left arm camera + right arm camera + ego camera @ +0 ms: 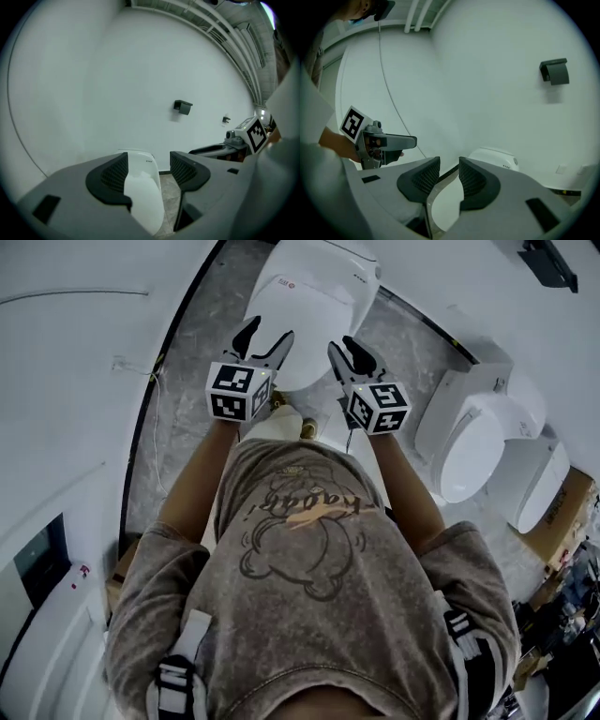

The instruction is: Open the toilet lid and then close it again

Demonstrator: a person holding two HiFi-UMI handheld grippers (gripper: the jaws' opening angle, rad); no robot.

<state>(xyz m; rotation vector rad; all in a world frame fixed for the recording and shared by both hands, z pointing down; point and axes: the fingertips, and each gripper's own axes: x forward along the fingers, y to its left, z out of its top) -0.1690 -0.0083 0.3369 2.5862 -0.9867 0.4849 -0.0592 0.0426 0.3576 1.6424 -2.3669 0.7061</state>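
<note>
A white toilet stands against the wall ahead of me, its smooth lid lying down over the bowl. Both grippers are raised in the air over its front end, apart from it. My left gripper is open; in the left gripper view its jaws frame the toilet well beyond them with nothing between the pads. My right gripper is open with a narrower gap, and only the distant toilet's curved edge shows through it. Each gripper appears in the other's view.
Two more white toilets stand on the grey tile floor to the right, next to a cardboard box. A black fixture hangs on the white wall. A thin cable runs along the left wall.
</note>
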